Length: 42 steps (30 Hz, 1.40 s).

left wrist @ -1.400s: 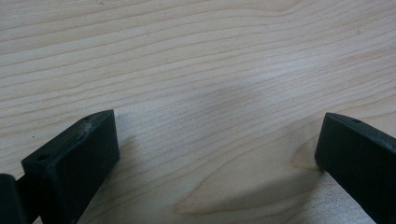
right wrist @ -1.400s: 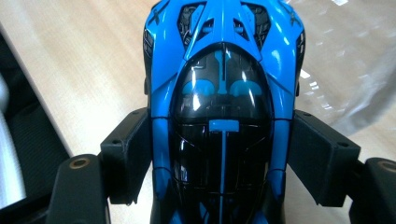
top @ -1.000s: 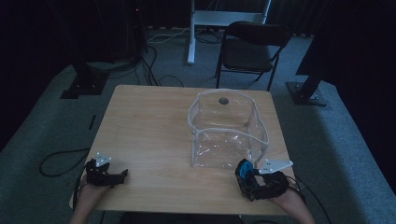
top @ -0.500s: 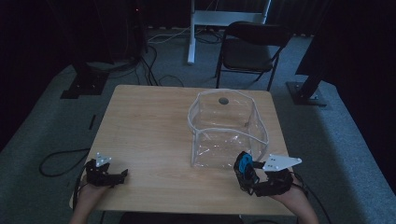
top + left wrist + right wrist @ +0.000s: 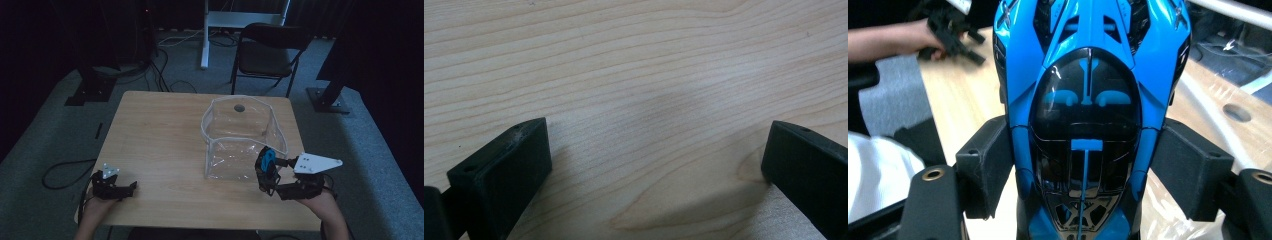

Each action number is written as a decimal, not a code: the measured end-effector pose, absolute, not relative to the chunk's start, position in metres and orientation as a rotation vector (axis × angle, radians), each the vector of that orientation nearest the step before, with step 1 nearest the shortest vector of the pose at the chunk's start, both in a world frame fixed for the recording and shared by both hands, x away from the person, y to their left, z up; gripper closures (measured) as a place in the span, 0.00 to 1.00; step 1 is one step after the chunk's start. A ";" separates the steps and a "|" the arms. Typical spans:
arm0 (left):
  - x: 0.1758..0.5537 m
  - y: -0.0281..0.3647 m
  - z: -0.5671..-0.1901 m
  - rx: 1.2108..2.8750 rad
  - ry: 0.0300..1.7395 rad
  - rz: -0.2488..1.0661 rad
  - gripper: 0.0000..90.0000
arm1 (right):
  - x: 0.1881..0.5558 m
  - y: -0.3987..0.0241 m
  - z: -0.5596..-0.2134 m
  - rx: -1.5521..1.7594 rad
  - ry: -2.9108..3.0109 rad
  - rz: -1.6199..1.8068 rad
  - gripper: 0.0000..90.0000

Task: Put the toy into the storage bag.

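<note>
One blue and black toy car (image 5: 1088, 115) sits clamped between the two black jaws of the right gripper (image 5: 1090, 170), whose pads press on its flanks from both sides; the car's length runs away from the gripper's camera. In the high view the same toy car (image 5: 266, 161) is at the forward tip of the right gripper (image 5: 267, 172), held clear of the table (image 5: 160, 145) near its front right corner, with the grey three-cornered plate (image 5: 315, 163) riding on top of the gripper, just behind the car.

Just beyond the car's nose, and touching nothing of the gripper, stands a clear plastic bag (image 5: 245, 137) with a white rim, its mouth open upward. A round dark hole (image 5: 239, 107) in the tabletop shows through the bag's far wall.

Well apart, across the table's near edge, the left gripper (image 5: 114, 185) rests low on the wood. Its jaws stand wide apart with bare wood grain (image 5: 659, 100) between them and nothing in their grasp.

Beyond the table a folding chair (image 5: 267, 55) stands on the grey carpet.
</note>
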<state>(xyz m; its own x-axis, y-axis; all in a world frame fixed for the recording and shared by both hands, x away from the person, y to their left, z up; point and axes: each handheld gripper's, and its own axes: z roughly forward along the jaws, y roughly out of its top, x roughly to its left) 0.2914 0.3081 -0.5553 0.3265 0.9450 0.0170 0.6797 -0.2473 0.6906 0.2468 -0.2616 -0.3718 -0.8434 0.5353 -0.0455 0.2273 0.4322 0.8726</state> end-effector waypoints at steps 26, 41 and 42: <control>0.292 0.308 -0.555 2.012 1.426 0.592 0.00 | 0.295 -0.261 -0.278 0.558 2.255 1.426 0.30; 0.292 0.308 -0.555 2.012 1.426 0.592 0.00 | 0.341 -0.249 -0.267 0.587 2.332 1.345 0.30; 0.292 0.308 -0.555 2.011 1.426 0.592 0.00 | 0.344 -0.249 -0.269 0.590 2.343 1.341 0.30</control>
